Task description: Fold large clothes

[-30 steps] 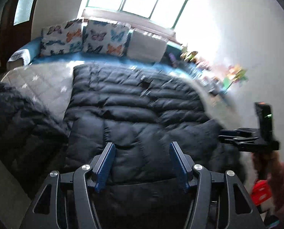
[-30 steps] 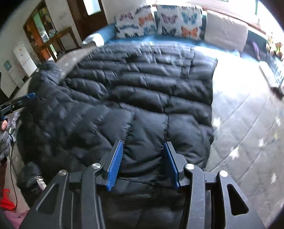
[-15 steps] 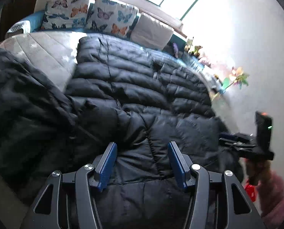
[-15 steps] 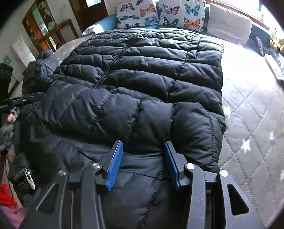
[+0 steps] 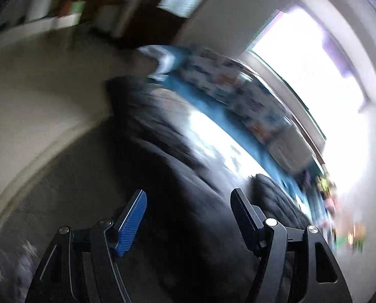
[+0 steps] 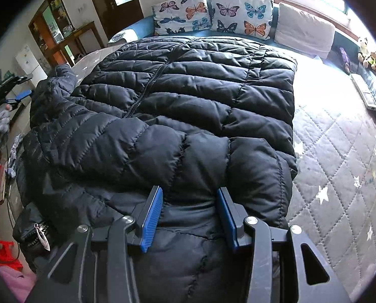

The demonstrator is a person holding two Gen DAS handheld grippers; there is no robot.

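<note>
A large black quilted down jacket [image 6: 188,96] lies spread on a grey quilted bed cover [image 6: 339,151], front zipper up, its right side folded over the body. My right gripper [image 6: 189,202] is open, its blue-padded fingers just above the near edge of the jacket, holding nothing. My left gripper [image 5: 188,197] is open and empty; its view is blurred and tilted, with dark jacket fabric [image 5: 167,151] below it. The left gripper also shows at the far left of the right wrist view [image 6: 11,91], off the bed's left side by a jacket sleeve [image 6: 59,75].
Butterfly pillows [image 6: 213,12] and a pale cushion [image 6: 304,32] line a blue bench under the window. Stuffed toys [image 6: 370,55] sit at the right. A door and shelves [image 6: 59,25] stand at the back left. A red stool [image 6: 3,252] is at the lower left.
My left gripper has swung sharply left and tilted, its view now blurred and facing the bed's left edge. My right gripper has moved lower and closer over the jacket's near edge.
</note>
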